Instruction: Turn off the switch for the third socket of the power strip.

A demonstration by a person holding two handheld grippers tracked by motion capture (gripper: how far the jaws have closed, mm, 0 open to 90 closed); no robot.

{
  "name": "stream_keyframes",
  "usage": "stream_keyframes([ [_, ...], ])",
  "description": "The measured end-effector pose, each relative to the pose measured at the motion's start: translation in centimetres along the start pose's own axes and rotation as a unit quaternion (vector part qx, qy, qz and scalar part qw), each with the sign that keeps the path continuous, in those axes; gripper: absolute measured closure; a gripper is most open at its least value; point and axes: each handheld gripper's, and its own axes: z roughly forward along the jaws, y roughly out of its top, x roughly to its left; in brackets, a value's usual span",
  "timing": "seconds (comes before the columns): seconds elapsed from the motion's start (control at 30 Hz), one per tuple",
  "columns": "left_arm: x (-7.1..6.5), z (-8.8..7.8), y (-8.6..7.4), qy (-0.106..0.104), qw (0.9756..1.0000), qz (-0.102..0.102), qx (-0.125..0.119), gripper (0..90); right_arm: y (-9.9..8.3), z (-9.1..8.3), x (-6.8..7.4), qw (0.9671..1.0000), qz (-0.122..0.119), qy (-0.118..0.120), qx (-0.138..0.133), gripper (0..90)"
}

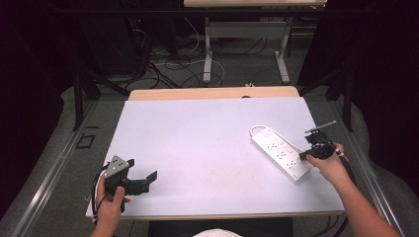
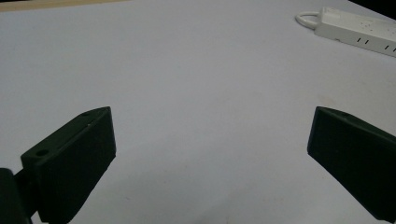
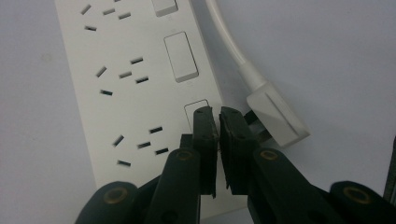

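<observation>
R gripper (image 3: 218, 114): jaws clenched nearly together, nothing between them, tips sitting over the near-end rocker switch (image 3: 196, 108) of the white power strip (image 3: 140, 93). Whether the tips actually touch the switch can't be told.

Strip lies on R side of the table (image 1: 197, 138). In the high view its long axis runs diagonal, from far-left to near-right, with the R gripper (image 1: 316, 148) at the near-right end. Its own white plug (image 3: 278, 116) lies flat just beside the strip on the cord side, right next to the jaw tips, prongs toward the strip.

L gripper (image 2: 210, 135): jaws spread wide, empty, resting well apart from the strip (image 2: 357, 30), which shows far off at upper R.

Judgement: R hand far nearer; next move is its job, either press the switch or shift sideways to the plug.
</observation>
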Motion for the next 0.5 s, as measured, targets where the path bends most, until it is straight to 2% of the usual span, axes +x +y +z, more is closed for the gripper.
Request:
stream_keyframes([
  [0.07, 0.0, 0.0, 0.0, 0.0, 1.0, 0.0, 0.0, 0.9, 0.03, -0.06, 0.05, 1.0, 0.001, -0.003, 0.006, 85.4],
  [0.17, -0.07, 0.04, -0.02, -0.001, 1.0, -0.004, 0.0, 0.9, -0.05, 0.09, -0.03, 1.0, -0.006, 0.003, -0.007, 85.4],
  [0.23, -0.09, 0.03, -0.02, -0.001, 1.0, -0.005, 0.0, 0.9, -0.04, 0.03, -0.03, 0.9999, -0.01, -0.004, -0.001, 85.4],
  [0.37, 0.0, -0.03, -0.02, 0.0, 1.0, 0.0, 0.0, 0.9, -0.3, 0.02, 0.0, 0.9999, -0.008, -0.003, -0.009, 85.4],
  [0.43, 0.01, -0.03, -0.02, 0.0, 1.0, 0.0, 0.0, 0.9, -0.49, 0.08, -0.04, 0.9999, -0.01, -0.006, -0.005, 90.0],
  [0.5, 0.0, -0.04, -0.02, 0.0, 1.0, 0.0, 0.0, 0.9, -0.72, 0.16, -0.07, 0.9999, -0.004, -0.001, -0.01, 90.0],
])
